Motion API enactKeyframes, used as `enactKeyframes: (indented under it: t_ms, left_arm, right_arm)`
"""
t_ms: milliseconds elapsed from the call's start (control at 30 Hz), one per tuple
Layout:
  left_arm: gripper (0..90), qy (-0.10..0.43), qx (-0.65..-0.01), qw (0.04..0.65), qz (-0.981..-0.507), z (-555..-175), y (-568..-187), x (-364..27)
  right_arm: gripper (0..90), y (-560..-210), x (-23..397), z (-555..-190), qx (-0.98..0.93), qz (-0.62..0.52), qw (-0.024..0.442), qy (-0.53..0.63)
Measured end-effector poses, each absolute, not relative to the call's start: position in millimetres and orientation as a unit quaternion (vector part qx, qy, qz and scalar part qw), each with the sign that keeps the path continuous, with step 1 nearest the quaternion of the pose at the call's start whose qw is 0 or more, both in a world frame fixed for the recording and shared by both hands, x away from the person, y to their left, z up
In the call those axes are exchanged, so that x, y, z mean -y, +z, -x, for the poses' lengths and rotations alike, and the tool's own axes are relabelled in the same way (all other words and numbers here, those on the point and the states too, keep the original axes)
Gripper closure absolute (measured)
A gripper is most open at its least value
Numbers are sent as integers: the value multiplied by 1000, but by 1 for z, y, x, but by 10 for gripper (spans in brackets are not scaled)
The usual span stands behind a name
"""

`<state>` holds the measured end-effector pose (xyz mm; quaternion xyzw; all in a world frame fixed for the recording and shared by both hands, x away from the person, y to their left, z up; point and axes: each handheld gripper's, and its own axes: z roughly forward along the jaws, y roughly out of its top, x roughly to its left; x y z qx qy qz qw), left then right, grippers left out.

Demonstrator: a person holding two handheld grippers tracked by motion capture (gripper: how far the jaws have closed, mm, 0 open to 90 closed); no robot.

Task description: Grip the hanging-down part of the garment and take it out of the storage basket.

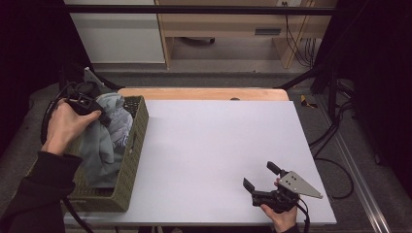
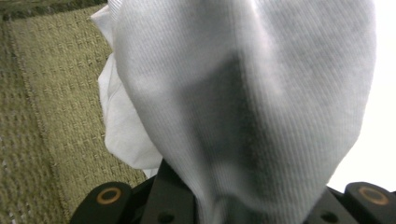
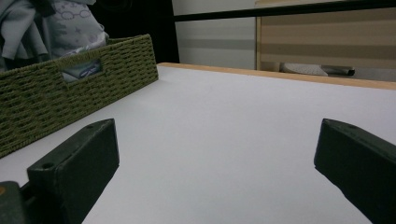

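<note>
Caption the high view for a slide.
Left hand-held gripper shut on grey cloth in the basket; right hand-held gripper open on the table.

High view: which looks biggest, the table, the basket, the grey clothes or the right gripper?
1. table
2. basket
3. grey clothes, partly hidden inside the basket
4. right gripper, its jaws open
</note>
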<state>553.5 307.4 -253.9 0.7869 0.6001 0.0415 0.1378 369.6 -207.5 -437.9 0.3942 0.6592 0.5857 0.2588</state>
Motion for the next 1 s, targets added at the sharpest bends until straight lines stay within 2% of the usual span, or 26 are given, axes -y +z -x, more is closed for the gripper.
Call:
enactKeyframes:
  t_ms: [567, 1000]
  left_arm:
    - [791, 73, -595, 166, -783, -540, -197, -315]
    - [793, 110, -585, 174, -785, -529, -143, -304]
  right_arm:
    - [3, -431, 193, -378, -669, -378, 248, 590]
    - [6, -419, 171, -388, -676, -350, 228, 607]
